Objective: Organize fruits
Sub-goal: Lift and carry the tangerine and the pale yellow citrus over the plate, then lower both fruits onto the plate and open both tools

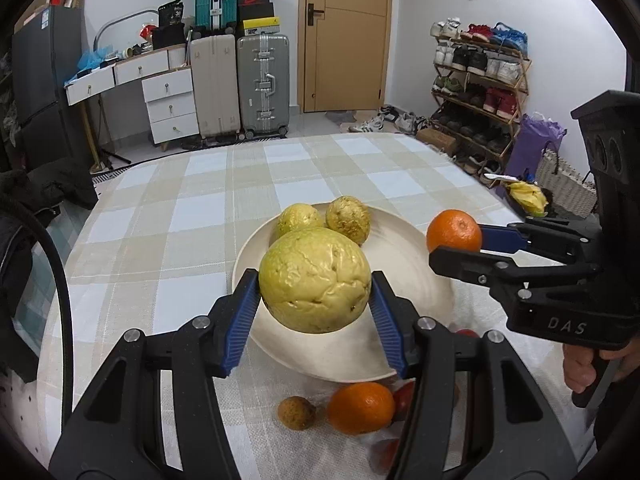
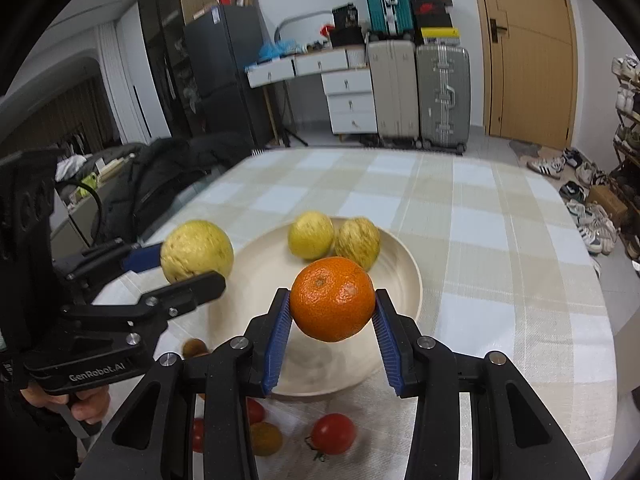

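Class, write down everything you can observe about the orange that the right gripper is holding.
The orange is round, bright and glossy, with pebbled peel and a small brownish stem scar facing the camera. It looks whole and unpeeled. The right gripper clamps it between ribbed blue pads on its two sides, lifted above the near part of the cream plate. Nothing else touches it; two yellow fruits lie on the plate behind.

Home room: suitcases, shoe rack, drawers, door.

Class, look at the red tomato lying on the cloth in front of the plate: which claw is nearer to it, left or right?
Right, probably. The right claw, shut on an orange, hangs above and just behind the red tomato. The left claw, holding a yellow fruit, is off to its left.
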`<state>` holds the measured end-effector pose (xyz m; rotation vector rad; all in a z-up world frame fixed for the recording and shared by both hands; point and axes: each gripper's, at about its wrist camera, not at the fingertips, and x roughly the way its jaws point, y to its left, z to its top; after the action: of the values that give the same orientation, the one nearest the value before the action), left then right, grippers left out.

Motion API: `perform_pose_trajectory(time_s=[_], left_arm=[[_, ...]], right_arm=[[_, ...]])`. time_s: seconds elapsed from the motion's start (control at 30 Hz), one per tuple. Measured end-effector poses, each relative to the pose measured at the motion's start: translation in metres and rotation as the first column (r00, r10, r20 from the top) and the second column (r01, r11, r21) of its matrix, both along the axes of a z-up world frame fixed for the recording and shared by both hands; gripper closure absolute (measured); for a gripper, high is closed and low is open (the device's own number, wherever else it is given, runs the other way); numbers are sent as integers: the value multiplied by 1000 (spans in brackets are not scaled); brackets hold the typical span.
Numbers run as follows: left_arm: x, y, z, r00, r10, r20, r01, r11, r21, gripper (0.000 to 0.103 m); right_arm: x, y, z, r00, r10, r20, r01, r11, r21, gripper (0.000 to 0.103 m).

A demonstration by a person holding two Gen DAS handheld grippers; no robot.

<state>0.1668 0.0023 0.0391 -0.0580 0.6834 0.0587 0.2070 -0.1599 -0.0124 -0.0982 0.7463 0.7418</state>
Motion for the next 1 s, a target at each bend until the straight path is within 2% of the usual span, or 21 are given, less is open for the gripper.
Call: perform_pose_trajectory(time_s=[0.07, 0.33, 0.47, 0.67, 1.0], left_arm=[[9, 3, -9, 999, 10, -34, -10, 1000, -10, 50], [30, 18, -33, 996, 43, -76, -46, 998, -41, 50], [37, 21, -40, 995, 48, -89, -52, 998, -39, 50], [40, 23, -45, 992, 51, -114, -56, 997, -44, 50], [42, 16, -51, 988, 53, -145, -53, 999, 2, 50]], right_arm=[[8, -2, -6, 999, -12, -31, 13, 1000, 7, 61], [19, 6, -17, 997, 16, -74, -19, 999, -39, 61], [17, 18, -25, 998, 29, -56, -35, 992, -121, 61], [20, 29, -40, 995, 35, -94, -50, 984, -170, 61], [25, 38, -47, 994, 22, -103, -43, 979, -201, 59]])
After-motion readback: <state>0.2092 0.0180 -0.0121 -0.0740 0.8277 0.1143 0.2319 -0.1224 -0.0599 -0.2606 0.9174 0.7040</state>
